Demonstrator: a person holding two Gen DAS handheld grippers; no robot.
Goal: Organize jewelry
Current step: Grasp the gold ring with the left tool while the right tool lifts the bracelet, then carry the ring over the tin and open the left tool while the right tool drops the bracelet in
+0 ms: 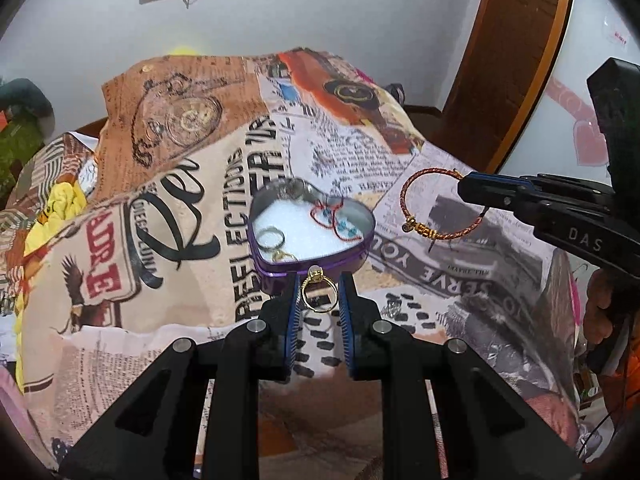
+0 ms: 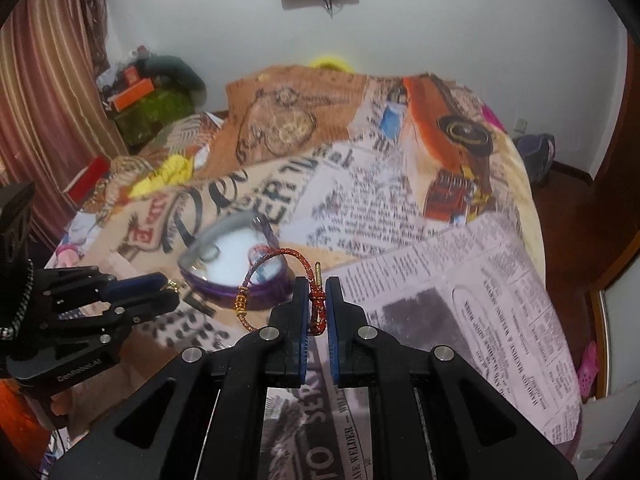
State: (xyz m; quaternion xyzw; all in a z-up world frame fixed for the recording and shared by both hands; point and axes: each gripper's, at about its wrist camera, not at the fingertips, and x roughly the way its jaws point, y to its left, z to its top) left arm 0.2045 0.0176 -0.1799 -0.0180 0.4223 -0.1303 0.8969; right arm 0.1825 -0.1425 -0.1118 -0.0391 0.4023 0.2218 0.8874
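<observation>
A purple heart-shaped tin [image 1: 320,266] with white foam lining sits on the printed bedspread; it also shows in the right wrist view [image 2: 256,292]. Inside lie a silver ring [image 1: 271,237], a gold piece [image 1: 285,256] and a red string bracelet with blue beads [image 1: 335,220]. My left gripper [image 1: 319,292] is shut on a gold ring [image 1: 318,294] with a pale stone, held just before the tin's near edge. My right gripper [image 2: 318,300] is shut on a red-and-gold braided bangle [image 2: 280,264], held in the air right of the tin; the bangle also shows in the left wrist view [image 1: 440,204].
The bedspread [image 1: 160,220] with newspaper and car prints covers the bed. Clutter, a green bag [image 2: 152,112] and a red box [image 2: 86,178] lie at the far left by a striped curtain. A wooden door frame [image 1: 512,60] stands at the right.
</observation>
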